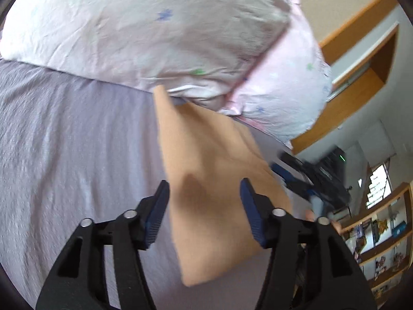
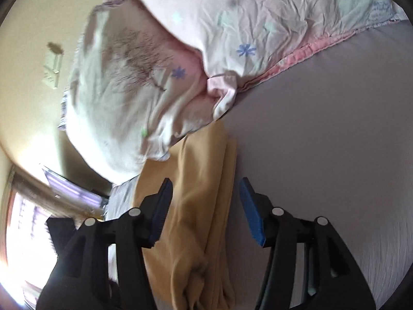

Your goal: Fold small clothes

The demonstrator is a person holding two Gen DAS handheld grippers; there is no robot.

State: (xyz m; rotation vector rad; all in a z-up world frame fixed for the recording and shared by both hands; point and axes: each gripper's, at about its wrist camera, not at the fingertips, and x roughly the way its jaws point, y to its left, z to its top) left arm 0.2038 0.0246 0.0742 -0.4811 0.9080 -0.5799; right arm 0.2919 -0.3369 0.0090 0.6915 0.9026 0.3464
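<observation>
A folded tan-orange garment (image 1: 209, 180) lies on the lilac bedsheet (image 1: 72, 139), its far corner touching the pillows. My left gripper (image 1: 205, 188) is open and empty, hovering over the garment with a finger on each side. In the right wrist view the same garment (image 2: 201, 206) shows its stacked folded edges, with a bunched part near the bottom. My right gripper (image 2: 205, 188) is open and empty above it. The right gripper also appears blurred in the left wrist view (image 1: 296, 178) just past the garment's right edge.
Pink-white pillows with small flower prints (image 1: 155, 31) (image 2: 232, 25) lie at the head of the bed behind the garment. A wooden headboard and shelf (image 1: 356, 82) and a bookcase (image 1: 382, 237) stand to the right. A window (image 2: 23, 227) is at the left.
</observation>
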